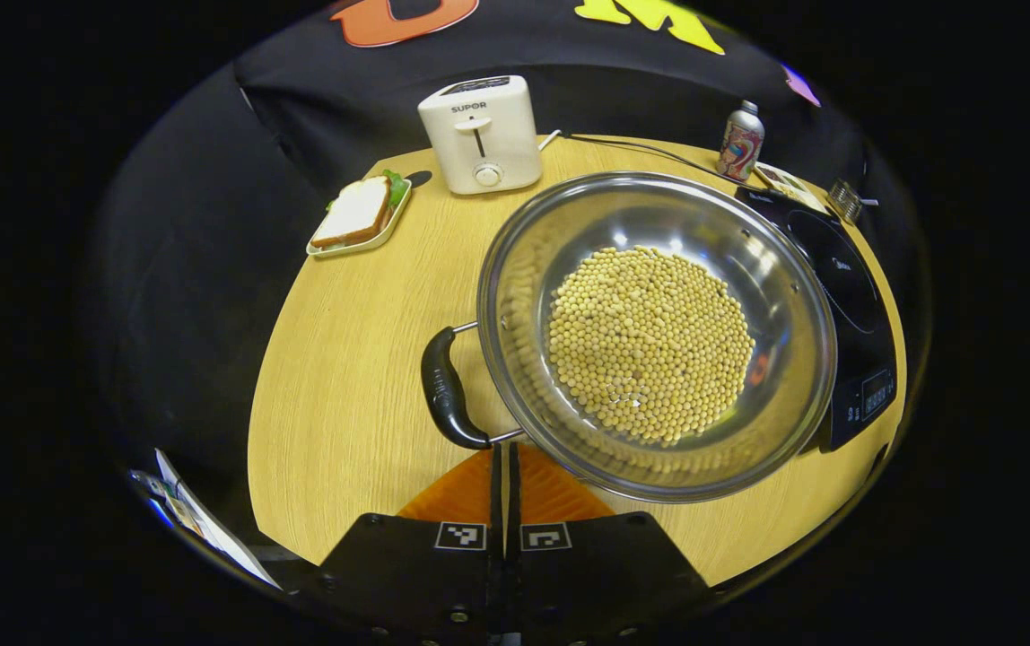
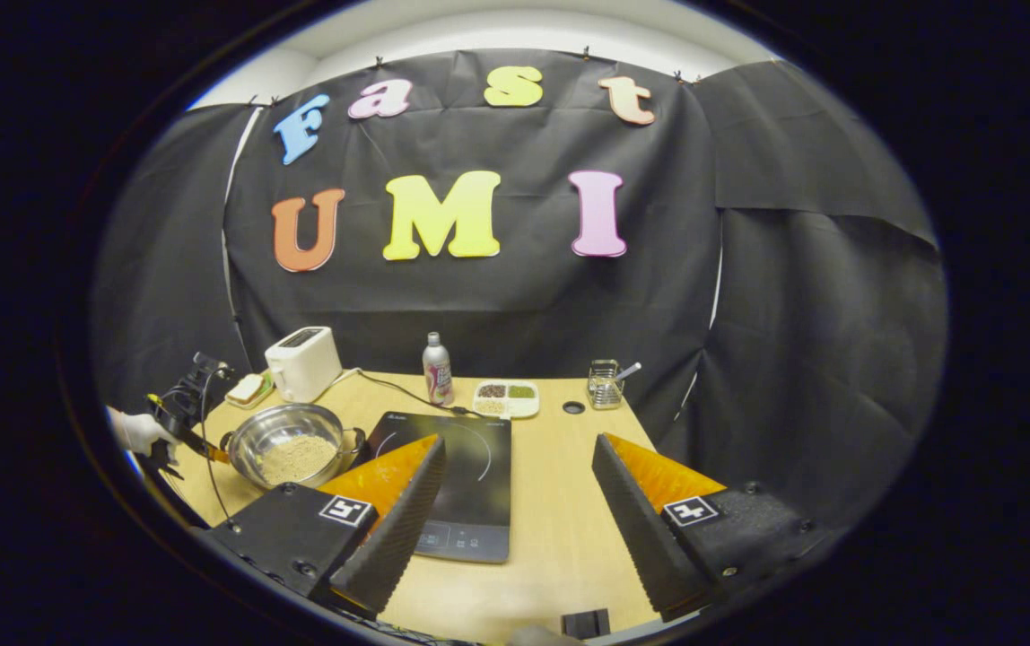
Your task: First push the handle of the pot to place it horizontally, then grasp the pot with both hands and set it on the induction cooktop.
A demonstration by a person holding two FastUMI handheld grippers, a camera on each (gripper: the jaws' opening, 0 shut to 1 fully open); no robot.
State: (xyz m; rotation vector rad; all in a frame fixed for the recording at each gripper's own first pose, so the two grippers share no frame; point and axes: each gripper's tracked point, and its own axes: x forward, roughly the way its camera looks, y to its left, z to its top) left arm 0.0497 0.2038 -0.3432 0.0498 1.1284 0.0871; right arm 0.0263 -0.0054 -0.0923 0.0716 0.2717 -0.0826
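A round wooden table (image 1: 344, 377) is shown. A black cooktop (image 2: 461, 484) is set on it, with a steel pot (image 1: 659, 332) of beans placed just left of it. The left gripper (image 1: 506, 467) is pressed together just beside the pot's black handle (image 1: 445, 388). The right gripper (image 2: 519, 511) is held spread above the cooktop.

Pot (image 1: 775, 269) shiny metal (handle (image 1: 443, 390) glossy black plastic); table (image 1: 344, 377) matt wood grain; cooktop (image 1: 847, 296) glossy black.
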